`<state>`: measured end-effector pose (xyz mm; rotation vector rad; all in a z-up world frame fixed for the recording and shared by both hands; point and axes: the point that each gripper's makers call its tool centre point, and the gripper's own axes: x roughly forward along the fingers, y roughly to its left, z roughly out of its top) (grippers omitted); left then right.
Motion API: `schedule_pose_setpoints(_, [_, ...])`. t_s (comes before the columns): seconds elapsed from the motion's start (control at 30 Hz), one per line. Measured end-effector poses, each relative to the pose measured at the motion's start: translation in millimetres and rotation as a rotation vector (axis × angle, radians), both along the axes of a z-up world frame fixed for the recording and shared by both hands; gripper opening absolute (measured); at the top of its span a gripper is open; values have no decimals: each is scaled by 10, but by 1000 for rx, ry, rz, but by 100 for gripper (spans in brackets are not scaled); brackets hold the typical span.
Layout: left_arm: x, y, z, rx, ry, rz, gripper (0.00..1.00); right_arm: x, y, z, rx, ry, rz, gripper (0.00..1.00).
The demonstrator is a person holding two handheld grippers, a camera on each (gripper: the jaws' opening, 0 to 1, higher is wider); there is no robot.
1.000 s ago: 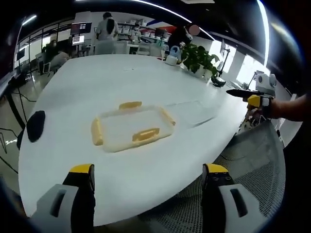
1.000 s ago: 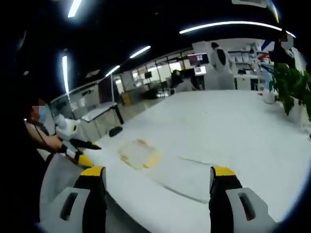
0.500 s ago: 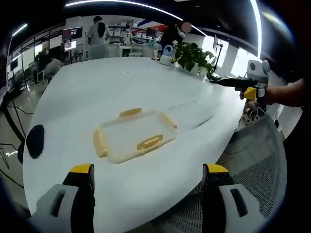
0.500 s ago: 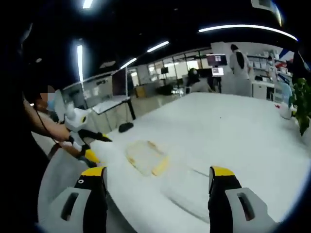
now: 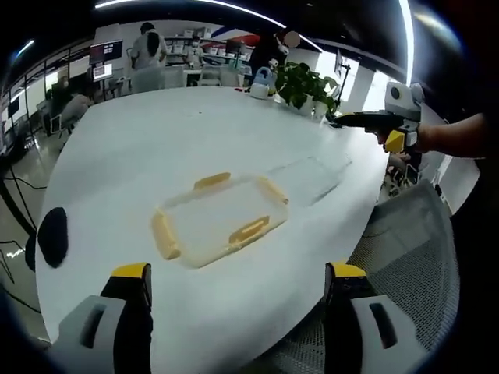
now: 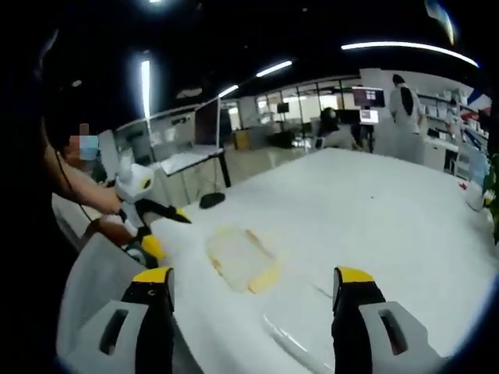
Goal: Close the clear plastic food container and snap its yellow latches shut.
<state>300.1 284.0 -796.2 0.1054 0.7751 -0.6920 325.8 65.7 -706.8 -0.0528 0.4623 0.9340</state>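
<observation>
Left gripper view: the container point(image 5: 219, 220) lies on the white table point(image 5: 148, 148) with its clear lid point(image 5: 312, 178) flat just beside it, yellow latches point(image 5: 249, 231) splayed. Over the last second the right gripper point(image 5: 366, 119) has lifted higher above the table edge, neither tool nearer the lid. Left gripper point(image 5: 238, 284) gapes empty; right gripper's own view shows jaws apart. Closing has not begun.

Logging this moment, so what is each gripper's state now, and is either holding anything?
Left gripper: open, holding nothing, short of the container.
Right gripper: open, holding nothing, above the table.
</observation>
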Motion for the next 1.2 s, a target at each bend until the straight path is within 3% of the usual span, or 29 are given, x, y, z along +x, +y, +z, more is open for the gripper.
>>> schedule_pose_setpoints(0.43, [182,62,-17,41,-2,-73,92,51,228,-92,-69,-2,109,84])
schedule_pose_setpoints(0.93, [245,47,-45,83,-1,-152,92,135,374,-90,-48,3,132,82])
schedule_pose_setpoints(1.2, [302,54,-74,120,-2,-201,92,166,443,-139,-74,-4,172,80])
